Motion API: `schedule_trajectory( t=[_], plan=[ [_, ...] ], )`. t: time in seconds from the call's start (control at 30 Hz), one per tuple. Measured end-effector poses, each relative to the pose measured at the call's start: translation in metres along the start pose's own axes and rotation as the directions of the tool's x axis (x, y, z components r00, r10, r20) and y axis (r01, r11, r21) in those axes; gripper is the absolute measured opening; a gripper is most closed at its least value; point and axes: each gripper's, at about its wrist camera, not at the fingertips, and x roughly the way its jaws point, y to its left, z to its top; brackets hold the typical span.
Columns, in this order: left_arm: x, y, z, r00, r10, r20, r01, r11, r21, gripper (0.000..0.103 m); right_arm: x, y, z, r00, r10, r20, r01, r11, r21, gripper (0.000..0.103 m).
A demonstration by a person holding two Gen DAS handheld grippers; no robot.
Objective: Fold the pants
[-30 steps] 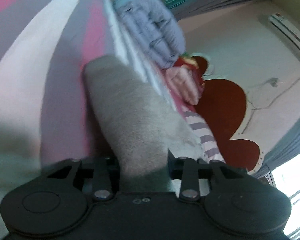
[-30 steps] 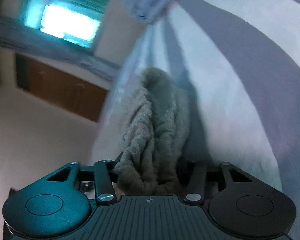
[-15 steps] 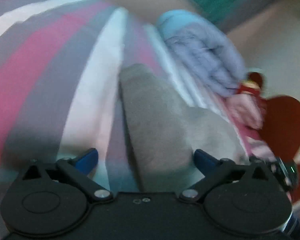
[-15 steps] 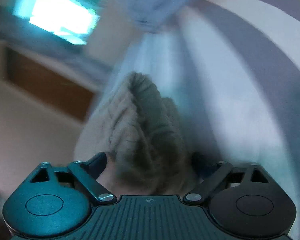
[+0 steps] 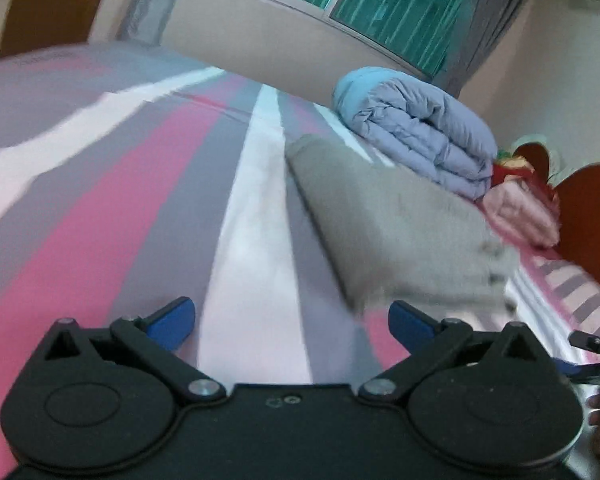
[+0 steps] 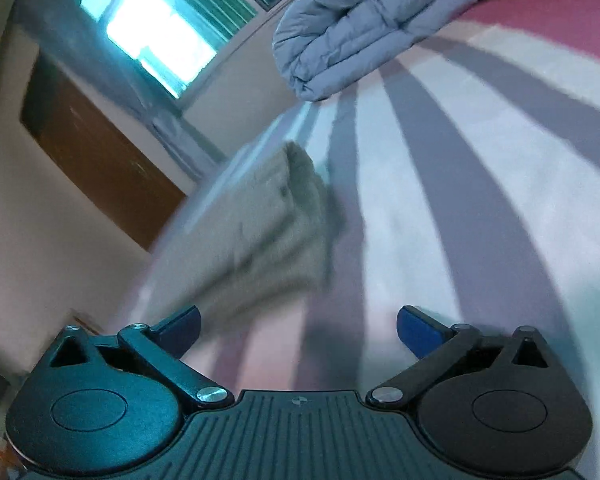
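Note:
Grey pants [image 5: 392, 224] lie folded in a long flat strip on the striped bed sheet [image 5: 100, 220]. My left gripper [image 5: 291, 320] is open just short of the pants' near end, which lies ahead to its right, and nothing sits between its blue pads. In the right wrist view the same pants [image 6: 260, 232] lie ahead to the left, near the bed's edge. The jaws of my right gripper [image 6: 300, 326] are opening and stand wide over bare sheet, holding nothing.
A rolled blue quilt [image 5: 416, 136] lies beyond the pants, with a folded pink blanket [image 5: 520, 208] beside it against a red-brown headboard [image 5: 592, 216]. A curtained window [image 5: 380, 0] is behind. The quilt [image 6: 364, 20] and a brown door [image 6: 92, 160] show in the right view.
Both grippers were shut on the grey pants a second ago. They have opened, let the cloth drop onto the bed, and pulled back from it.

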Motion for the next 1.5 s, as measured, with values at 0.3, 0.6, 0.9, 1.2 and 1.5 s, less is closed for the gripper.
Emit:
schedule_trajectory(
  t=[0.3,0.6,0.9,1.2,1.5],
  plan=[
    [-0.130,-0.070,-0.048,0.994,0.029,0.101,-0.046,0.985,0.168,0.097,-0.097,0.102,-0.122,0.967,-0.221,0.129,0.252,0.913,-0.321,0.103],
    [-0.229,-0.140,-0.118,0.963,-0.035,0.266,-0.028,0.973,0.228,0.097,-0.166,0.182,-0.206,0.946,-0.169,0.276,0.283,0.847,-0.451,0.103],
    [-0.267,-0.162,-0.146,0.959,-0.017,0.284,-0.059,0.964,0.259,0.097,-0.203,0.197,-0.233,0.939,-0.164,0.302,0.287,0.858,-0.425,0.103],
    [-0.262,-0.172,-0.152,0.958,-0.033,0.286,-0.061,0.947,0.315,0.097,-0.206,0.213,-0.244,0.933,-0.154,0.325,0.301,0.829,-0.472,0.103],
    [-0.265,-0.161,-0.149,0.955,-0.016,0.295,-0.061,0.967,0.249,0.097,-0.197,0.204,-0.241,0.939,-0.168,0.299,0.296,0.839,-0.457,0.103]
  ],
)
